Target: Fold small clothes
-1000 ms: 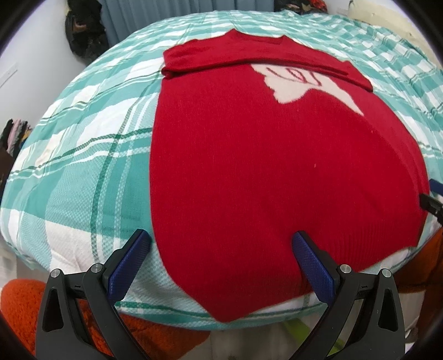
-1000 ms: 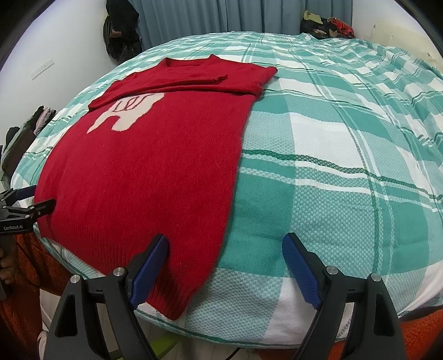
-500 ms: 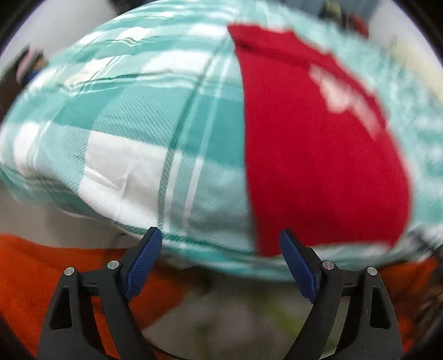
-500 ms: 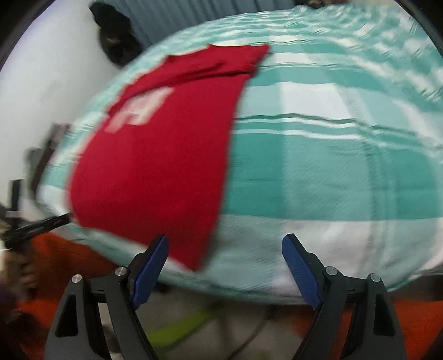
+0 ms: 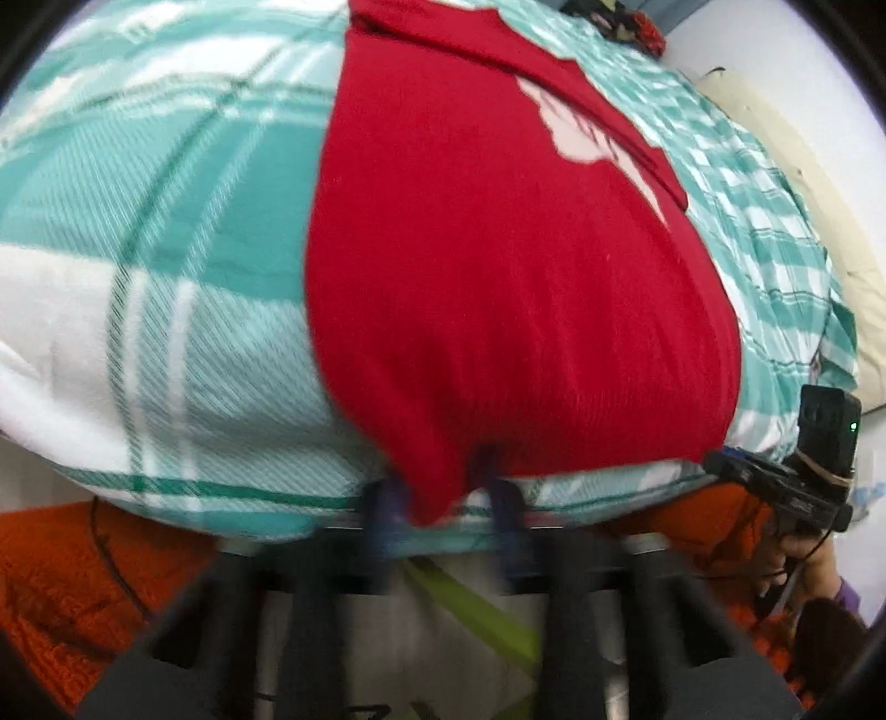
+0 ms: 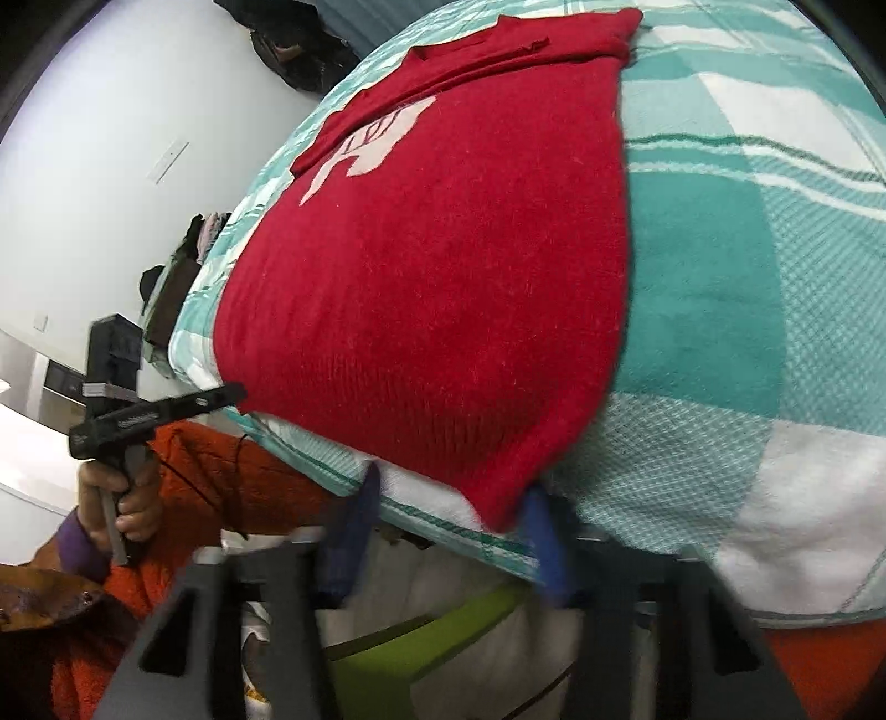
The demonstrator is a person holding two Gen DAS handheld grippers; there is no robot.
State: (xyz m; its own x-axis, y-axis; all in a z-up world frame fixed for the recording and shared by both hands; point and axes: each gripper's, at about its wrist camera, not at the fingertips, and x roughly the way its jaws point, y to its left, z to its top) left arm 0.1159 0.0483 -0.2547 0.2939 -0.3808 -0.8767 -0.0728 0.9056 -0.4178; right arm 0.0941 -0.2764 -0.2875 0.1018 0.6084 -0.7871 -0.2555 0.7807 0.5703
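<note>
I have each bottom corner of the red sweater [image 5: 498,288] sitting between the half-shut jaws of my left gripper [image 5: 440,507] and right gripper [image 6: 451,512], not yet pinched tight I think, so next I squeeze and lift both toward the collar.

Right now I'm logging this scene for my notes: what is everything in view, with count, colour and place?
sweater: one, red with a pale motif, flat on the bed, hem at the near edge
bedspread: one, teal-and-white plaid, covering the bed
clothes pile: dark, by the far wall
left tool: one, black with blue pads, straddling the left hem corner
right tool: one, black with blue pads, straddling the right hem corner
hand: one, holding the left tool's grip
</note>
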